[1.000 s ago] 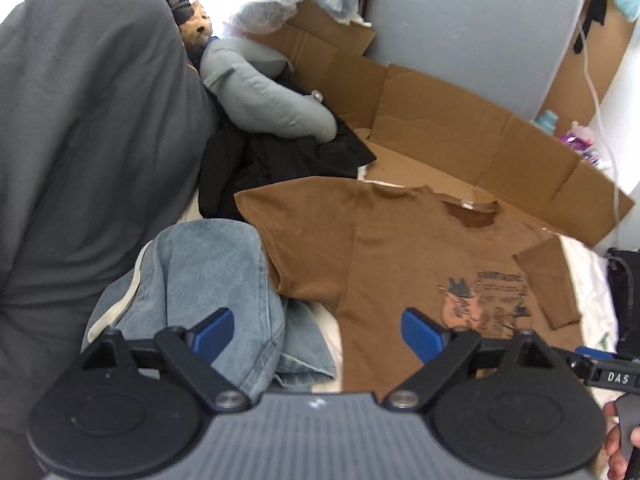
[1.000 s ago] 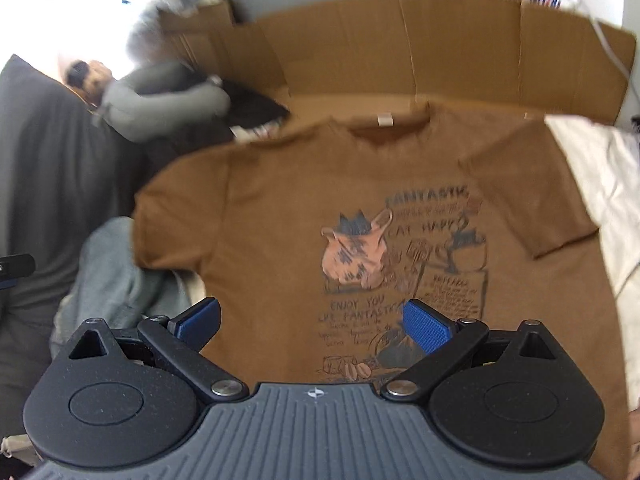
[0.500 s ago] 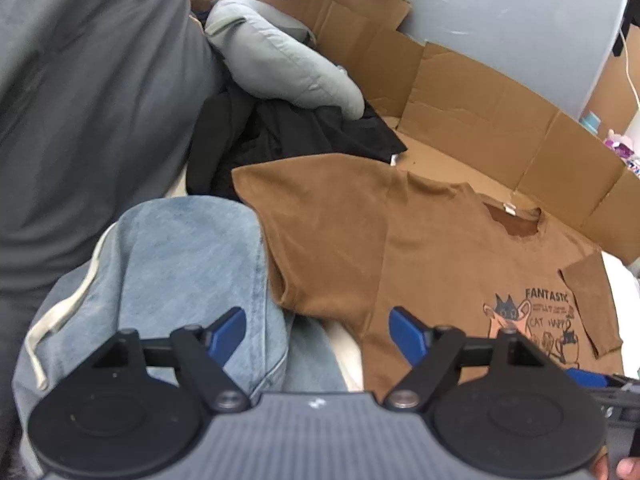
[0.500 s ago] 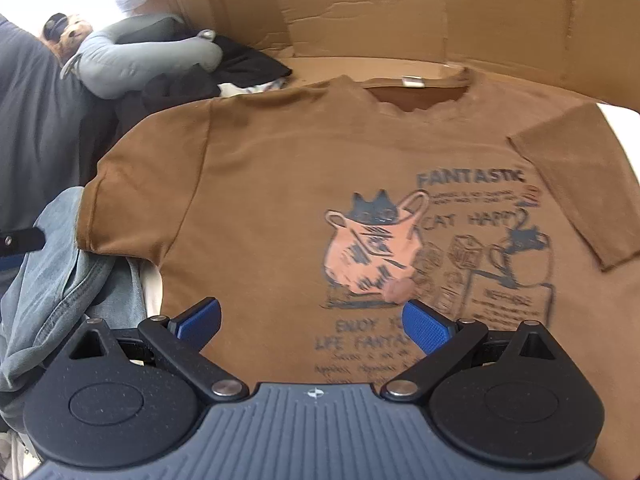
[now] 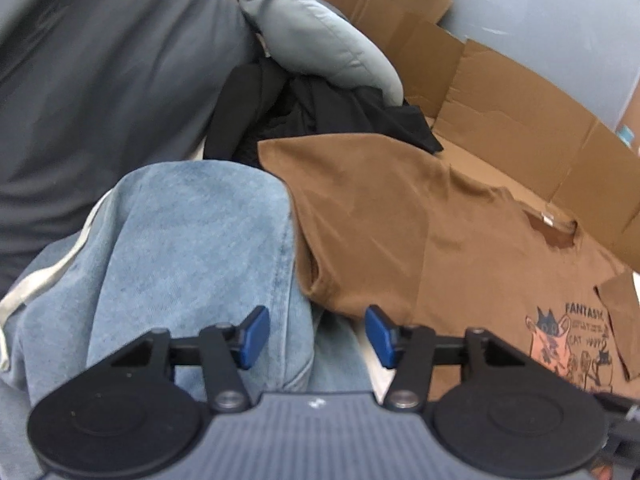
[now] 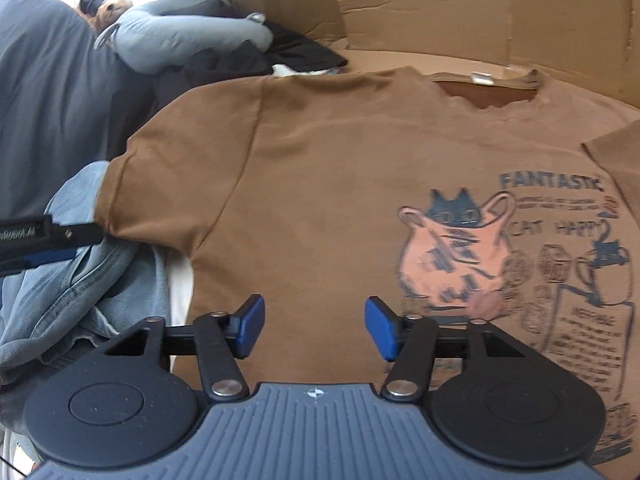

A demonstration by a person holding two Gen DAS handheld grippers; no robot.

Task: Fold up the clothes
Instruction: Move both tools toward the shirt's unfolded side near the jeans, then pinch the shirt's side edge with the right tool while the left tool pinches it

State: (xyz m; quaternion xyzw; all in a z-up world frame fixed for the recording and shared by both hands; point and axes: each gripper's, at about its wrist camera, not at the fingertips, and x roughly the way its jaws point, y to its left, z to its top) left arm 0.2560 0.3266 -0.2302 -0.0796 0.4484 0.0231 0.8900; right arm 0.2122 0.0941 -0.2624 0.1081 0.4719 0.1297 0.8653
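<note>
A brown T-shirt with a cat print lies spread out, print side up, with its collar toward the cardboard. Its right sleeve is folded in over the chest. In the left wrist view the same T-shirt shows its left sleeve hem resting beside the denim. My left gripper is open, hovering over the denim edge just short of that sleeve. My right gripper is open above the shirt's lower front, left of the print, holding nothing. The left gripper also shows at the left edge of the right wrist view.
Light blue denim lies bunched left of the shirt. A black garment, a grey pillow and a large dark grey cushion crowd the far left. Flattened cardboard walls the far side. A plush toy sits at the back.
Both grippers have moved forward and lower toward the clothes. The left one has swung left over the denim and sleeve. The shirt has not moved and both grippers stay open.
</note>
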